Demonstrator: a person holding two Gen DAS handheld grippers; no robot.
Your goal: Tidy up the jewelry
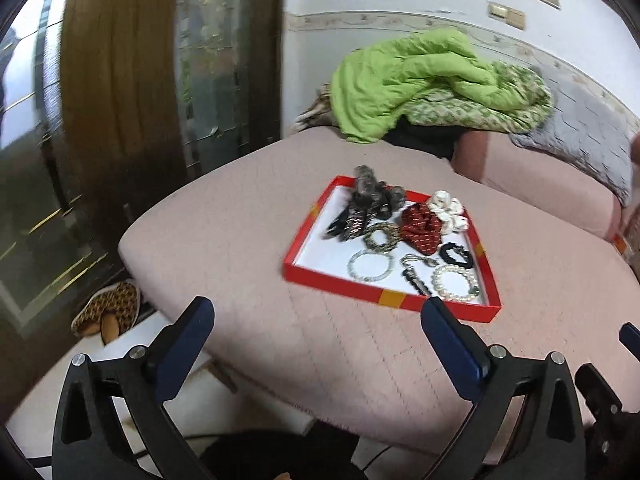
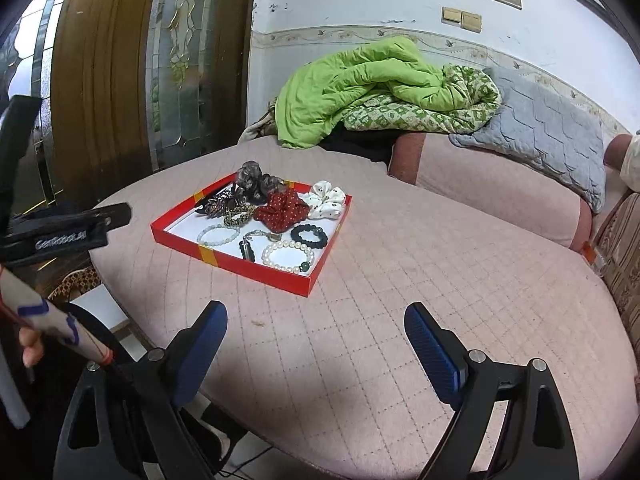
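- Both grippers hang over the near edge of the pink quilted bed (image 2: pixel 360 320), short of the jewelry.
- Left gripper (image 1: pixel 316 320): blue-padded fingers (image 1: pixel 452 344) spread wide, nothing between them. It also shows at the left edge of the right wrist view (image 2: pixel 64 228).
- Right gripper (image 2: pixel 316 328): fingers (image 2: pixel 432 352) equally wide apart, holding nothing, over bare quilt.
- Red tray (image 2: pixel 256 270), white inside, rests flat on the bed toward its far-left part, well apart from both grippers.
- Along the tray's near edge: white pearl bracelet (image 2: pixel 288 256) at the near corner, with a dark metal piece on a silver chain (image 2: pixel 250 246) beside it and a pale green bead bracelet (image 2: pixel 218 234) further left.
- Black bead bracelet (image 2: pixel 309 236) lies just behind the pearl one.
- Mid-tray: red dotted scrunchie (image 2: pixel 282 208), white spotted scrunchie (image 2: pixel 324 198) touching it on the right, and an olive patterned band (image 2: pixel 238 214) on the left.
- Far edge: grey scrunchie (image 2: pixel 256 180), partly overhanging the rim; dark clips beside it, detail unclear.
- Green quilt (image 2: pixel 360 84) is heaped at the bed's far edge; grey pillow (image 2: pixel 552 136) lies to the right.
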